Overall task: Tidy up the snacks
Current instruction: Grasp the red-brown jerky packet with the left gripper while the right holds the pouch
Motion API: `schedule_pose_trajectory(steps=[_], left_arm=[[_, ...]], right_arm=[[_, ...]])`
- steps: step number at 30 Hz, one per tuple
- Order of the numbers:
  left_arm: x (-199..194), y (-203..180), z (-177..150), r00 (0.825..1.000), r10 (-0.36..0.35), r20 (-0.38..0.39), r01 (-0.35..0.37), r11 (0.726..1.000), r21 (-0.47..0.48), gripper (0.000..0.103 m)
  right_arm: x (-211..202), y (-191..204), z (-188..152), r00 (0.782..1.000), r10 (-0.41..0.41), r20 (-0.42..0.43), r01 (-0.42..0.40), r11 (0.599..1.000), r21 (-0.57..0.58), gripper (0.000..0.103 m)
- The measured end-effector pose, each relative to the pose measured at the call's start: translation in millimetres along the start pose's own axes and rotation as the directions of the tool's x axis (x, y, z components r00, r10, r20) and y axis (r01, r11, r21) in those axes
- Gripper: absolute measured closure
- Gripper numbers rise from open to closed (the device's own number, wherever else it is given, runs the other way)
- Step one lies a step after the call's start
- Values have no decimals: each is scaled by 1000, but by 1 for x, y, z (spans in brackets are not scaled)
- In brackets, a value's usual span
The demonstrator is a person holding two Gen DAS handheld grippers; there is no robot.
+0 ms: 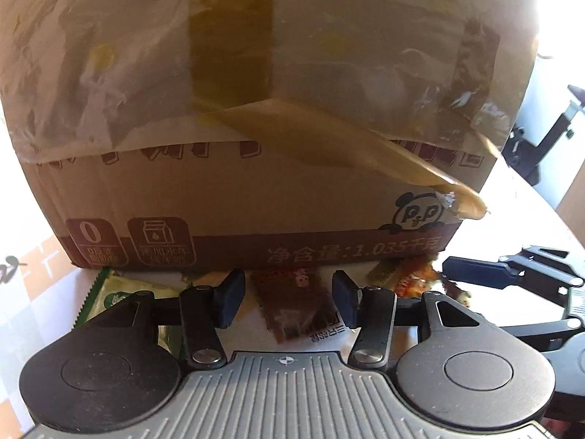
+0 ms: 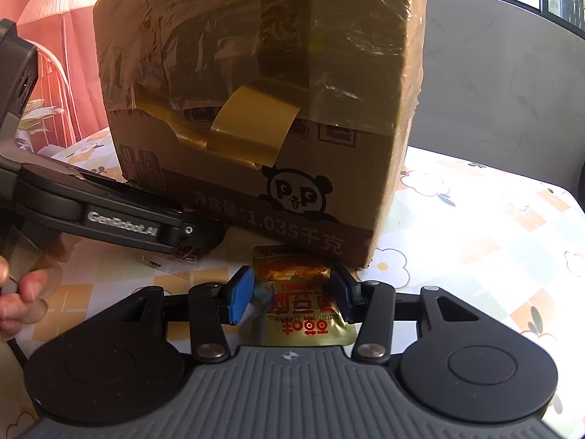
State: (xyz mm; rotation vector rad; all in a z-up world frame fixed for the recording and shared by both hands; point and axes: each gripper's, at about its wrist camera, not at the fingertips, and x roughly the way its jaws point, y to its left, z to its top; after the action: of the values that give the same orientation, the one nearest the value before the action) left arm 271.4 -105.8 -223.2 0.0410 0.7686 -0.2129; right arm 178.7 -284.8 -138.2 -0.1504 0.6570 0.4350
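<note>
Against the foot of the box (image 2: 256, 117), my right gripper (image 2: 290, 291) pinches a gold packet (image 2: 303, 311) on the table (image 2: 475, 237). My left gripper (image 1: 289, 298) hangs part-open, empty, over a brown packet (image 1: 296, 303). I judge this the pick-up step; next, lifting without slipping.

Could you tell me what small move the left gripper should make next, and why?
Probably close the left gripper on the brown snack packet: the packet lies flat between its open pads, before the taped cardboard box, while the right gripper already clamps the gold snack pouch.
</note>
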Motion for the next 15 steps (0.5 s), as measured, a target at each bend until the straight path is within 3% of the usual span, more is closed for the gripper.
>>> schedule_pose_trajectory(steps=[3, 11, 15], left_arm=[[-1, -13, -1, 1000, 28, -4, -28, 997, 74, 55], [-27, 1, -22, 1000, -10, 10, 9, 997, 77, 57], [-41, 8, -36, 1000, -15, 16, 14, 997, 77, 57]], right_arm=[[0, 0, 0, 1000, -1, 0, 1, 1000, 0, 54], [-1, -1, -1, 1000, -13, -1, 13, 1000, 2, 49], [0, -1, -1, 1000, -30, -3, 30, 1000, 7, 41]])
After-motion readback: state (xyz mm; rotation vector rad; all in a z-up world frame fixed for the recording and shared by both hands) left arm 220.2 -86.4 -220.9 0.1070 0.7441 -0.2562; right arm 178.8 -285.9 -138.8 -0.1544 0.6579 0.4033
